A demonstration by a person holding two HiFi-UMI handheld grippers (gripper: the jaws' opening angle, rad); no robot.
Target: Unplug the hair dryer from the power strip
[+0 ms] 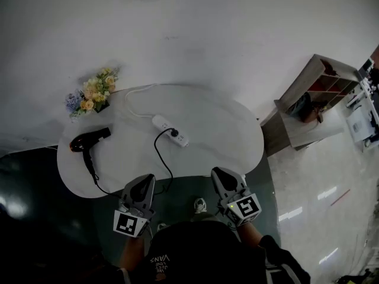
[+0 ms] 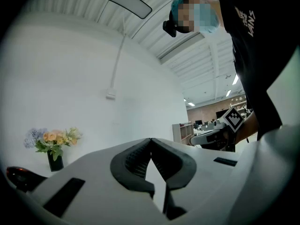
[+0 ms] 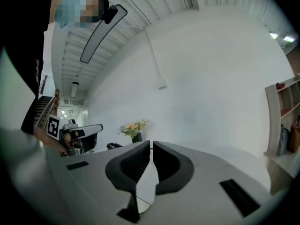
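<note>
Both pairs of jaws are sitting closed and empty as the left gripper [image 1: 145,180] and right gripper [image 1: 220,174] are hovering at the white table's [image 1: 225,129] near edge. The hair dryer [image 1: 89,142] is lying there, plugged into the power strip [image 1: 170,130], beside a dark vase [image 2: 55,162] holding flowers [image 1: 93,93].

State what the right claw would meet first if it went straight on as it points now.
Probably the white table top, just beside the power strip; if the right claw clears it, the wall behind. Depth is unclear.
</note>
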